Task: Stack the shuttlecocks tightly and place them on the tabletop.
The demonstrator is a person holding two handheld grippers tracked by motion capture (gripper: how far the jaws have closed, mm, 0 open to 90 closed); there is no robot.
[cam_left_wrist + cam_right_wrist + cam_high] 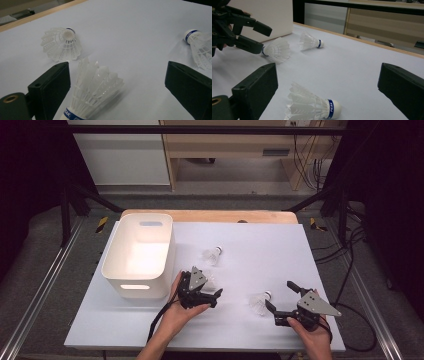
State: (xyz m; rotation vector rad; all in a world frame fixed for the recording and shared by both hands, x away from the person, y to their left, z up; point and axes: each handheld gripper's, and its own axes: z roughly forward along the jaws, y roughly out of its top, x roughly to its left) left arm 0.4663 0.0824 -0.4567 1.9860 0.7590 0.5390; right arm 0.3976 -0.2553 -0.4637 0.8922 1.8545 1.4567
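Observation:
Three white shuttlecocks with blue-banded cork tips lie on the white table (250, 245). My left gripper (216, 298) stands open around one shuttlecock (95, 92), which rests on the table close to one jaw with its feathers pointing away. In the right gripper view the left gripper (264, 38) has its lower jaw at that shuttlecock's (275, 50) cork end. My right gripper (279, 294) is open too, and a second shuttlecock (312, 105) lies on its side between its jaws, touching neither. The third shuttlecock (212, 255) lies free farther back.
A white plastic bin (137, 255) with handle slots stands at the table's left, just beside the left hand (175, 315). A wooden strip (210, 215) runs along the table's far edge. Cables (157, 317) trail from both grippers toward the front edge.

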